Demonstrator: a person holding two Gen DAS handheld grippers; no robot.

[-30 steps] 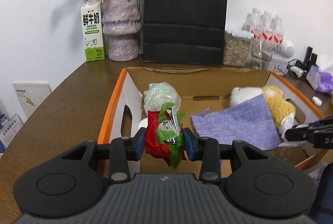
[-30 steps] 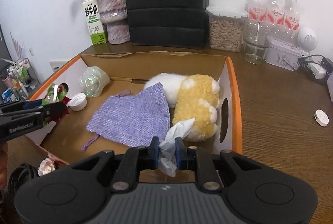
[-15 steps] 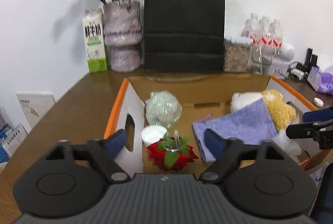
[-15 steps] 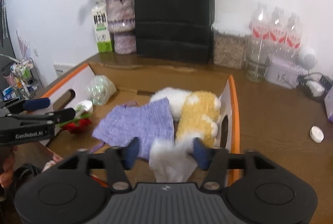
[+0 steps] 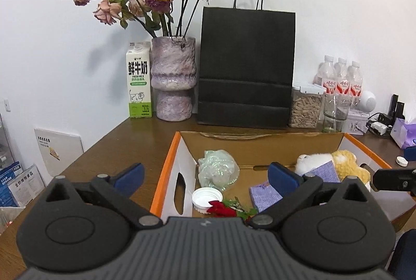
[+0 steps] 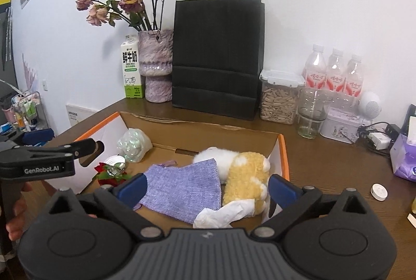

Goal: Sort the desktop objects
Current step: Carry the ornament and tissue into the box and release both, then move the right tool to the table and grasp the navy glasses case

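Low in the middle of the left view, our red fabric flower [image 5: 222, 209] lies on the cardboard box [image 5: 166, 170] floor beside a white cap [image 5: 205, 198], just inside the orange-edged wall. Our left gripper [image 5: 205, 176] is opening above it, nothing between its jaws. At the bottom of the right view, the white tissue [image 6: 221, 215] rests against the plush toy [image 6: 244, 173] and purple pouch [image 6: 182, 186]; our right gripper [image 6: 206, 186] is opening too, empty. We judge both pieces delivered. Bare wooden desk [image 6: 325, 163] lies right of the box.

red flower [image 5: 221, 209] half hidden by hand-held gripper, pouch [image 5: 265, 195] partly covered
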